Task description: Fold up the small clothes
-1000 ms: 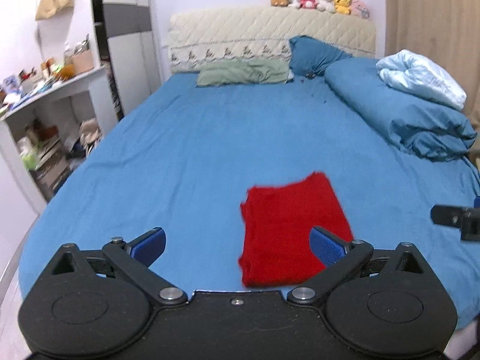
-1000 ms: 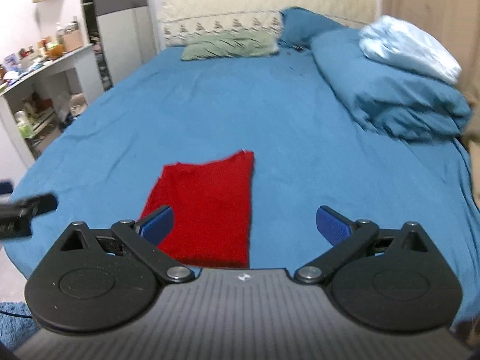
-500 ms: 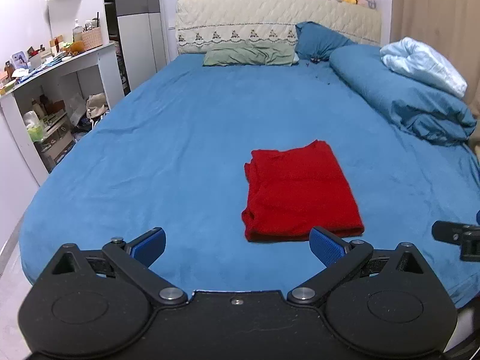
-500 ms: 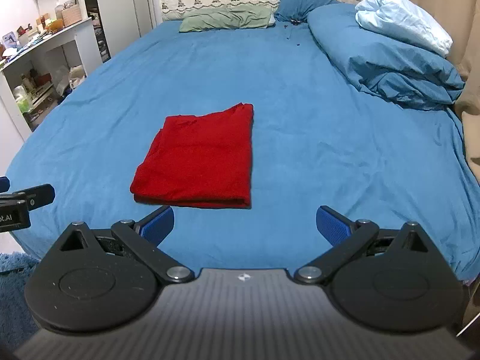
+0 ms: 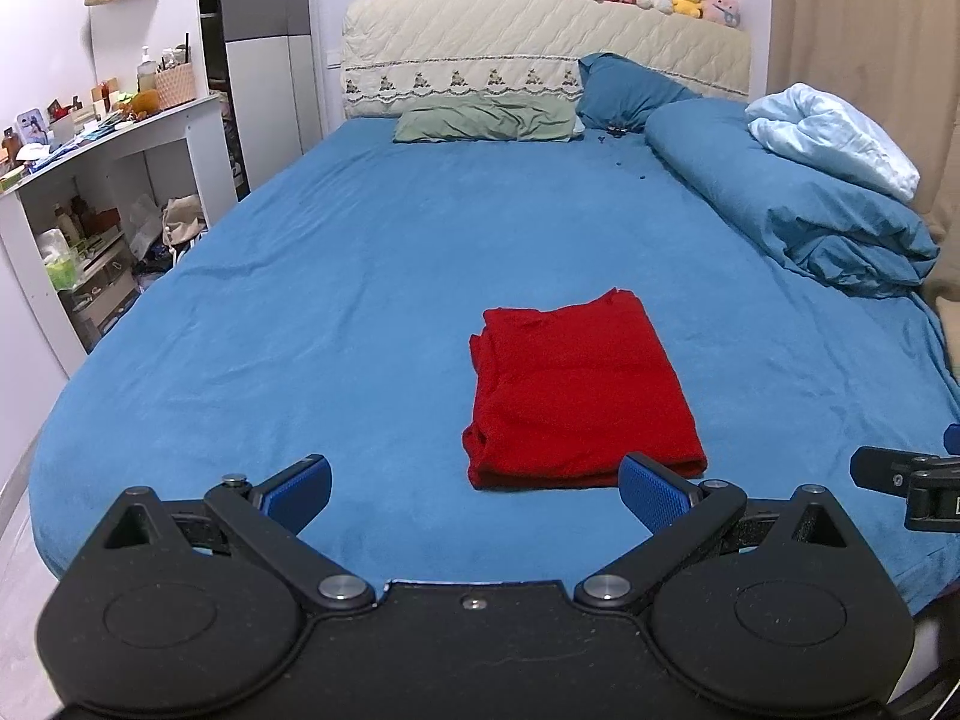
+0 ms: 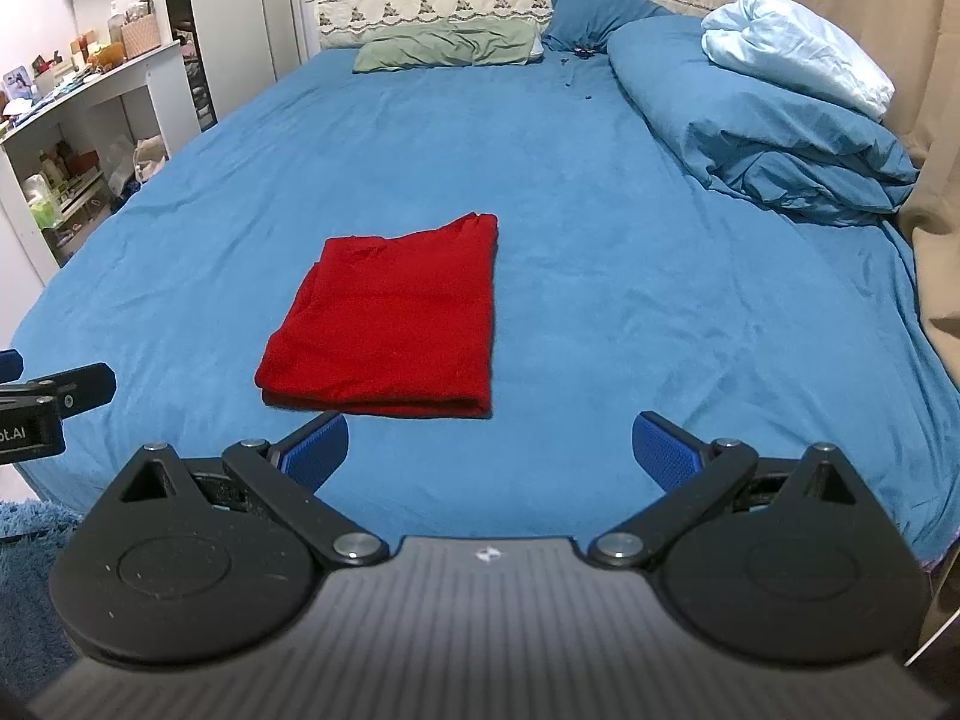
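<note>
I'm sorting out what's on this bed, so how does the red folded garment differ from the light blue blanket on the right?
The red folded garment is bright red; the light blue blanket is pale. The garment lies flat in a neat rectangle, while the blanket is bunched and puffy. The garment rests directly on the bed sheet near the foot; the blanket sits on top of the rolled blue duvet toward the head. Neither is touched by a tool.

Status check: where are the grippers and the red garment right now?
Left gripper open, empty. Right gripper open, empty. Red garment folded flat on the blue bed. Nothing in the way.
</note>
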Motion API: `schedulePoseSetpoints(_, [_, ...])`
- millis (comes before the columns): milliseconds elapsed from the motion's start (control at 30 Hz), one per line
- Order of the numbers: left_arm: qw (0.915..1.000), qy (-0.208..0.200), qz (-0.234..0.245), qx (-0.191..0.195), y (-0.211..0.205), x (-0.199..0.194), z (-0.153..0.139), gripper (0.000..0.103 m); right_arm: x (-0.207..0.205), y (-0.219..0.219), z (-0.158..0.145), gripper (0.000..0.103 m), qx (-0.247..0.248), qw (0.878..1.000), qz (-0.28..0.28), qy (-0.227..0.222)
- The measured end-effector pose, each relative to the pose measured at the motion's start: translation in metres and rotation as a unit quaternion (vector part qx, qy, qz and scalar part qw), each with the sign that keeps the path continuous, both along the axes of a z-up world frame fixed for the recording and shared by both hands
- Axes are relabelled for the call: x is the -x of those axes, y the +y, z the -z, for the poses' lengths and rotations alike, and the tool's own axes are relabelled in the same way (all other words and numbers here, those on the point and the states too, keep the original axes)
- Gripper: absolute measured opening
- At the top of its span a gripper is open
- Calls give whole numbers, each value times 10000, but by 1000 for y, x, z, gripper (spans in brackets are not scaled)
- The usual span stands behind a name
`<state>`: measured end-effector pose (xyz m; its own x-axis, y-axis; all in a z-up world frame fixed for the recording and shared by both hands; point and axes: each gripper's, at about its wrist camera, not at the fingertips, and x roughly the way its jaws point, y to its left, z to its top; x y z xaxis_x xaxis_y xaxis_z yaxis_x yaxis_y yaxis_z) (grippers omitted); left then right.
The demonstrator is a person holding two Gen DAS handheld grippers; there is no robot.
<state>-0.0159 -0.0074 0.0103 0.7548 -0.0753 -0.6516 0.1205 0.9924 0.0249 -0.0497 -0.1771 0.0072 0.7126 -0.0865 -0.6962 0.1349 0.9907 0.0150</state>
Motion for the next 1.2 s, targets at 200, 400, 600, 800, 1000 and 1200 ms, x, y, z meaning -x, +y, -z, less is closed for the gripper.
schedulePoseSetpoints(200, [10000,-17,13,1,1,0,0,103,0,1,-1,103,25,10000,-7,1])
schedulePoseSetpoints(400, [10000,-21,26,20,0,0,0,103,0,2,-1,103,36,10000,-6,1])
schedulePoseSetpoints(600, [10000,-55,-2,66,4,0,-2,103,-2,2,-3,103,65,10000,-26,-1])
schedulePoseSetpoints(800, [9999,-65,-16,89,5,0,-3,103,-6,3,-5,103,93,9999,-59,-9])
schedulePoseSetpoints(1000, [9999,-98,-13,111,5,1,-3,103,-7,4,-3,103,101,9999,-76,14])
schedulePoseSetpoints(1200, [9999,-122,-25,86,5,2,-3,103,-8,5,-2,103,93,9999,-84,26])
